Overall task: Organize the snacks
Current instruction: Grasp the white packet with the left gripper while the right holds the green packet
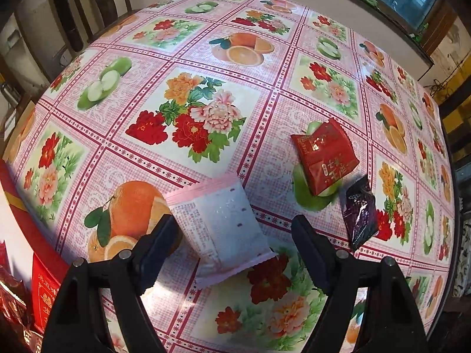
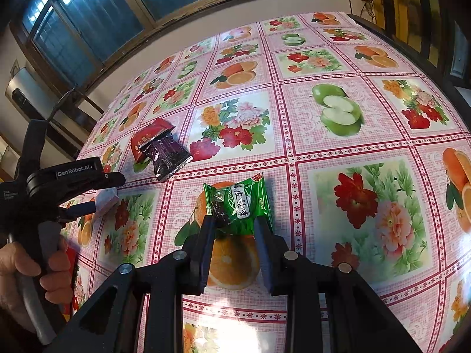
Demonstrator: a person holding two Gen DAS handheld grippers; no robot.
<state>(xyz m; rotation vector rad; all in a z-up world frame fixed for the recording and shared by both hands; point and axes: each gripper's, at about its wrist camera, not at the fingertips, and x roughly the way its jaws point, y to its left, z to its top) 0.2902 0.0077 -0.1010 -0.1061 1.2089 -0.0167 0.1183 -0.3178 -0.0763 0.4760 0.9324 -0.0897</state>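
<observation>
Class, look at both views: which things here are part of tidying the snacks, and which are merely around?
Part of the job:
pink-white packet
red packet
purple packet
green packet
left gripper
right gripper

Merely around:
flowered tablecloth
window
chair

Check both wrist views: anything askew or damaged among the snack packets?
No damage or spill visible. The pink-edged white packet lies askew between the open left gripper fingers. In the right wrist view the purple packet overlaps the red packet. The right gripper grips the green packet.

Bright window glare, fisheye-warped edges
</observation>
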